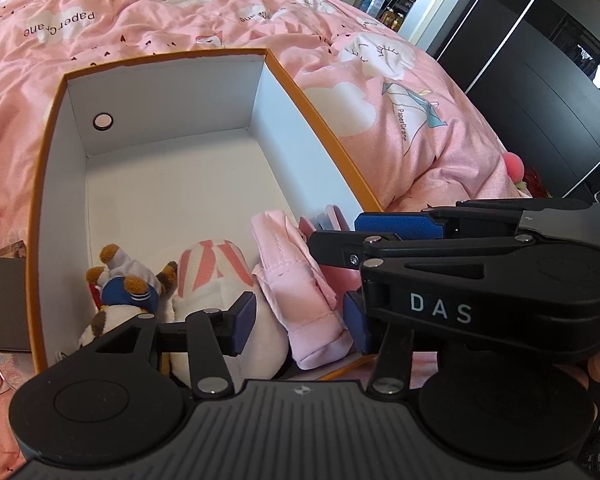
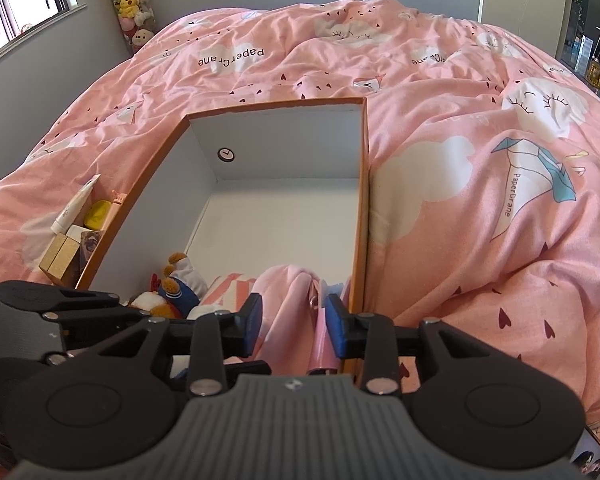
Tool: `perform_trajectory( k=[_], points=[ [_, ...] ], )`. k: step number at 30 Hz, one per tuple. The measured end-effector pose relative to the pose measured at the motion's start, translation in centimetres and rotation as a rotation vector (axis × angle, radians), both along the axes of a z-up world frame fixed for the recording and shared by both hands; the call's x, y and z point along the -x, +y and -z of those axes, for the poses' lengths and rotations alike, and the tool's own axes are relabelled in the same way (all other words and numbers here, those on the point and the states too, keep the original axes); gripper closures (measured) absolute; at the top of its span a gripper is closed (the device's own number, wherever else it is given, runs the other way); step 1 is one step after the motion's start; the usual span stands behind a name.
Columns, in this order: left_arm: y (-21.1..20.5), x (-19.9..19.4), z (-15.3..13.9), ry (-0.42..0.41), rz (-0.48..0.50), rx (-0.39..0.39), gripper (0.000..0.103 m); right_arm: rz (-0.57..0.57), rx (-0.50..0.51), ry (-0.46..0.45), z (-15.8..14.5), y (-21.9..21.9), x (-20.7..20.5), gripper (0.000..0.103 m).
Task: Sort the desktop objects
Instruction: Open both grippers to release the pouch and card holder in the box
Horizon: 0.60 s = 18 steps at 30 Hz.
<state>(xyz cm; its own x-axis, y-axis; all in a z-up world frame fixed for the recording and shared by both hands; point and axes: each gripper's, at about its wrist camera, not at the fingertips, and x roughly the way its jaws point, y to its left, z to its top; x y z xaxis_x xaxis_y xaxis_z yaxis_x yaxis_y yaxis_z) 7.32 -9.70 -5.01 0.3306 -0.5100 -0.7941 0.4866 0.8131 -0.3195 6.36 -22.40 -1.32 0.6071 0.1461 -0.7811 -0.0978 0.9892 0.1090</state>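
Note:
An orange-rimmed box (image 1: 300, 84) (image 2: 365, 200) with white walls lies on the pink bedspread. At its near end sit a brown, white and blue plush toy (image 1: 120, 292) (image 2: 176, 284), a white plush with pink stripes (image 1: 212, 264) (image 2: 228, 284) and a pink fabric pouch (image 1: 300, 292) (image 2: 288, 292). My left gripper (image 1: 299, 324) is open, its blue pads standing either side of the pouch. My right gripper (image 2: 294, 324) (image 1: 334, 234) comes in from the right, open too, with the pouch's fabric and a glossy pink item (image 2: 320, 344) between its pads. The far half of the box is bare.
Outside the box's left wall lie a white tube (image 2: 74, 204), a yellow object (image 2: 98, 214) and a gold carton (image 2: 60, 258). The rumpled bedspread (image 2: 460, 240) surrounds the box. Dark wardrobe doors (image 1: 540, 80) stand to the right; a stack of plush toys (image 2: 132, 0) fills the far corner.

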Motion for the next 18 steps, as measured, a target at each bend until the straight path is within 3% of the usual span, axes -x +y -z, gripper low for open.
perform_trajectory(
  k=[9,18],
  points=[
    [1.5,0.9,-2.0,-0.039,-0.015,-0.003,0.048,-0.002,0.017,-0.013,-0.3,0.1,0.3,0.067],
    [5.3,1.2,-4.2,-0.104,-0.127,0.013,0.057,-0.07,-0.008,-0.179,-1.6,1.9,1.3,0.073]
  ],
)
